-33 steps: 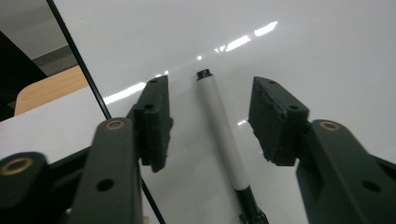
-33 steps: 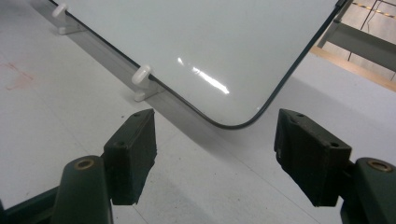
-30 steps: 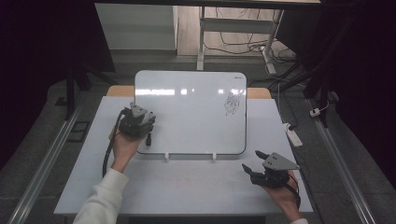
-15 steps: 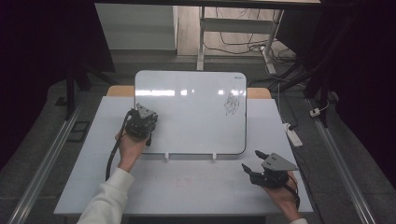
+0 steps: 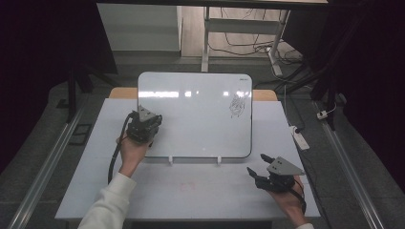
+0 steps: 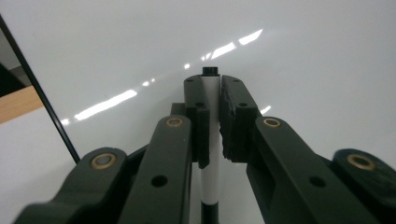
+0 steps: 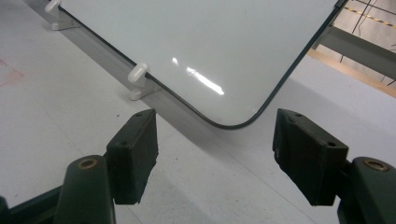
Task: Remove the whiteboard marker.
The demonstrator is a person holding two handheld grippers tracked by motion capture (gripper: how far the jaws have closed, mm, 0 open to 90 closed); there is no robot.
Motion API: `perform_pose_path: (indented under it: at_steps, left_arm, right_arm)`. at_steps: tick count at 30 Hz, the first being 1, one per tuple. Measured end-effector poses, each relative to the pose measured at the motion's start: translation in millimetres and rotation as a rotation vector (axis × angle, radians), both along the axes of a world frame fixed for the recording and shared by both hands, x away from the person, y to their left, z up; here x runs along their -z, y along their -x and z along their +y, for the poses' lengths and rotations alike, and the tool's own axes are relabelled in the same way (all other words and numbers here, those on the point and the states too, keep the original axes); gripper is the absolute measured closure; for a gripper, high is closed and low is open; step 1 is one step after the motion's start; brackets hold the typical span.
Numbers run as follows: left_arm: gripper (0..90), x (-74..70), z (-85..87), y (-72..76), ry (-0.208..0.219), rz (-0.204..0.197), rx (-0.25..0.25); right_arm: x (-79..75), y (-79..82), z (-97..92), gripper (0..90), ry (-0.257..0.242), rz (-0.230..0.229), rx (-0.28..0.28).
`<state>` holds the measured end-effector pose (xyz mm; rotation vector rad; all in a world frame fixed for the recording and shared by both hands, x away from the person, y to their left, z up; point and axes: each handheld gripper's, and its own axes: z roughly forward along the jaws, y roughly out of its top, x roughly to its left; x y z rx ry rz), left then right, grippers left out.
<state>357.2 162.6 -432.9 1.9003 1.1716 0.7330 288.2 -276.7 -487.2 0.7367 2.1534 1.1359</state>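
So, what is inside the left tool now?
The left tool is shut on a white marker with a black tip, over the whiteboard. The tool covers part of its barrel.

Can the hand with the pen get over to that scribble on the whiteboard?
Probably yes. The left gripper is shut on the pen at the board's left side, and the whiteboard is bare glossy surface all the way across to the scribble.

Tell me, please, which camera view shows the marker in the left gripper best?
The left gripper view: the marker, white with a black tip, stands clamped between the left gripper's jaws, against the whiteboard. In the high view the gripper's body covers it.
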Motion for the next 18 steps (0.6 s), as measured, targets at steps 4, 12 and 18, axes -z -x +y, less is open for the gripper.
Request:
perform_pose_path:
  at_steps: [4, 12, 18]
  left_arm:
    - [81.1, -16.1, -1.3, 13.8, 0.037, -0.049, 0.055]
    - [81.1, -31.0, -16.4, 33.6, 0.138, -0.071, 0.221]
    - [81.1, -33.8, -40.6, 42.8, 0.168, -0.07, 0.327]
  right_arm:
    - [0.5, 0.4, -1.3, 30.8, -0.035, -0.011, -0.002]
    - [-14.0, 1.9, 11.6, 30.9, -0.097, 0.05, -0.01]
    - [-30.0, 1.7, 29.8, 32.4, -0.132, 0.111, -0.054]
